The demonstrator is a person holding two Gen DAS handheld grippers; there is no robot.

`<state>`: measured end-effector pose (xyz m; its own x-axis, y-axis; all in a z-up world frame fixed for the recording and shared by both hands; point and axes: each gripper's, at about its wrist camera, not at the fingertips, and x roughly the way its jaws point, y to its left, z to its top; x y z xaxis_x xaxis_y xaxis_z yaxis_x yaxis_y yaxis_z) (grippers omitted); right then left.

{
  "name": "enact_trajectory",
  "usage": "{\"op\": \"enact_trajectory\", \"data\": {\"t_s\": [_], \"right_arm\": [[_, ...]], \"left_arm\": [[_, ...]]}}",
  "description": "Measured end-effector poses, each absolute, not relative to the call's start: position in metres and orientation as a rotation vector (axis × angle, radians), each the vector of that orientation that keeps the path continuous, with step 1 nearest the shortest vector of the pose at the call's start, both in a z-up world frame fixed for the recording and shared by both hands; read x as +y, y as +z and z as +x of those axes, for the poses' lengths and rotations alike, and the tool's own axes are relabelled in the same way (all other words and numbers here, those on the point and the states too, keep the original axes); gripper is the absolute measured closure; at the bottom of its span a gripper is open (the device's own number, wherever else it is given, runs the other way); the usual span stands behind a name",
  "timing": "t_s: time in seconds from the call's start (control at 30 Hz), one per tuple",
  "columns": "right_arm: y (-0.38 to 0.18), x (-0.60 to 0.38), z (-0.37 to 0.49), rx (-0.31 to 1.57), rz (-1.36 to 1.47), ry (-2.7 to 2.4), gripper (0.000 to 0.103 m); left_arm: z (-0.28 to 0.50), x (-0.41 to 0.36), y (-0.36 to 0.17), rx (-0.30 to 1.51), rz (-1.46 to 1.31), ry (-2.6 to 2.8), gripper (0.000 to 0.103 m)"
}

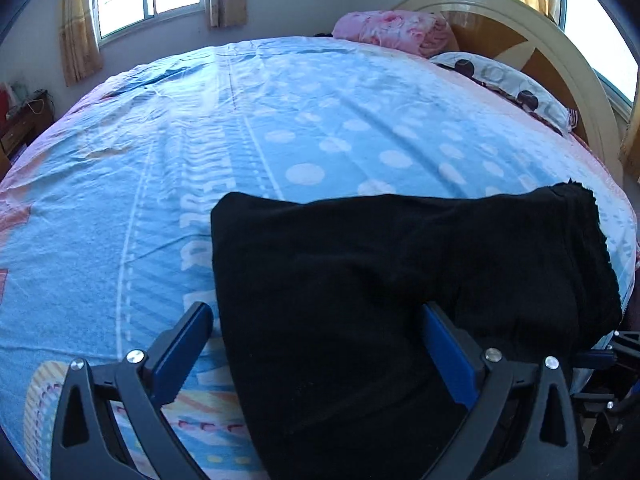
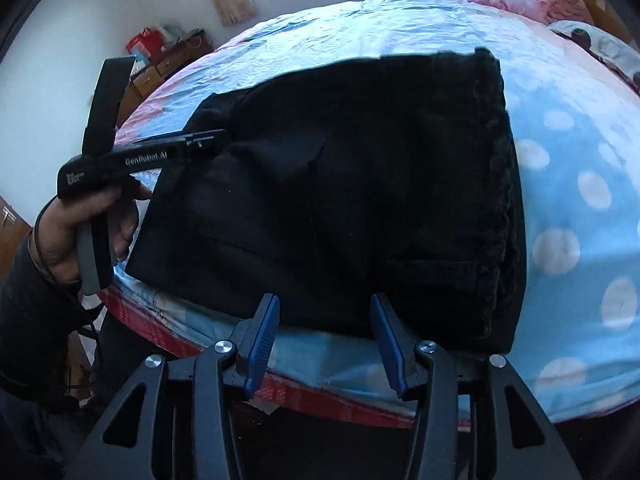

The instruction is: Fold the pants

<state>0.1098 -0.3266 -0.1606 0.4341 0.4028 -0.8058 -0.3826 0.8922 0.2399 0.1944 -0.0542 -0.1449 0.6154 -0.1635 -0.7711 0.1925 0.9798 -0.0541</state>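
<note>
Black pants [image 1: 380, 280] lie folded into a broad rectangle near the front edge of the bed, also seen as the pants [image 2: 340, 180] in the right wrist view. My left gripper [image 1: 316, 320] is open wide over their left part. One finger [image 1: 188, 336] is over the sheet beside the cloth and the other finger [image 1: 448, 344] is over the fabric. From the right wrist view, a hand holds that left gripper [image 2: 212, 136] at the pants' far left corner. My right gripper [image 2: 324, 310] is open at the pants' near edge, with nothing pinched between its pads.
The blue dotted bedsheet [image 1: 280, 120] covers the bed. A pink quilt [image 1: 392, 28] and a spotted pillow [image 1: 504, 80] lie by the wooden headboard [image 1: 560, 64]. A wooden nightstand [image 2: 160, 68] with clutter stands past the bed's far left side. The mattress's red edge [image 2: 312, 400] runs below my right gripper.
</note>
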Motion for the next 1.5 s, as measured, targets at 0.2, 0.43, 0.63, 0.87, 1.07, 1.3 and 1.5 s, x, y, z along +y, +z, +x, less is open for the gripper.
{"op": "enact_trajectory", "data": {"t_s": [0.2, 0.43, 0.63, 0.87, 1.07, 1.3, 1.5], "right_arm": [[-0.122, -0.334, 0.098, 0.887, 0.064, 0.493, 0.054], [-0.108, -0.345, 0.098, 0.800, -0.006, 0.381, 0.054], [-0.131, -0.351, 0.110, 0.863, -0.002, 0.359, 0.053], [-0.135, -0.355, 0.114, 0.864, 0.020, 0.393, 0.053], [-0.115, -0.359, 0.108, 0.820, 0.058, 0.412, 0.051], [-0.109, -0.378, 0.113, 0.811, 0.081, 0.359, 0.047], [-0.137, -0.387, 0.124, 0.908, 0.113, 0.315, 0.040]], "left_arm": [[0.188, -0.067, -0.121, 0.830, 0.052, -0.215, 0.000], [0.201, -0.105, -0.117, 0.843, 0.111, -0.268, 0.000], [0.213, -0.124, -0.138, 0.904, 0.151, -0.281, 0.000], [0.215, -0.124, -0.139, 0.897, 0.121, -0.285, 0.000], [0.201, -0.116, -0.126, 0.863, 0.105, -0.285, 0.000], [0.187, -0.089, -0.117, 0.822, 0.072, -0.247, 0.000], [0.188, -0.084, -0.141, 0.858, 0.076, -0.231, 0.000]]}}
